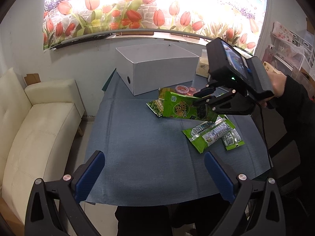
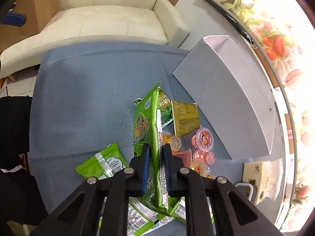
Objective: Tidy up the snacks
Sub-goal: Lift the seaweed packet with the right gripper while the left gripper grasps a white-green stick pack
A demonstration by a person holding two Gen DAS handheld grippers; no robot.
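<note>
My right gripper (image 2: 156, 147) is shut on a large green snack bag (image 2: 146, 125) and holds it above the blue tablecloth; it shows in the left wrist view too (image 1: 182, 108), gripped at its right end by the right gripper (image 1: 198, 99). An open white box (image 1: 155, 66) stands at the back of the table, right of the bag in the right wrist view (image 2: 232, 90). More green packets (image 1: 212, 135) lie on the cloth, with a yellow packet (image 2: 186, 118) and pink jelly cups (image 2: 203, 139). My left gripper (image 1: 154, 169) is open and empty over the front of the table.
A cream sofa (image 1: 39, 122) stands left of the table. A tissue pack (image 2: 259, 177) lies near the box's end. A tulip-print panel (image 1: 137, 9) runs along the wall behind. The person's arm (image 1: 291, 98) is at the right.
</note>
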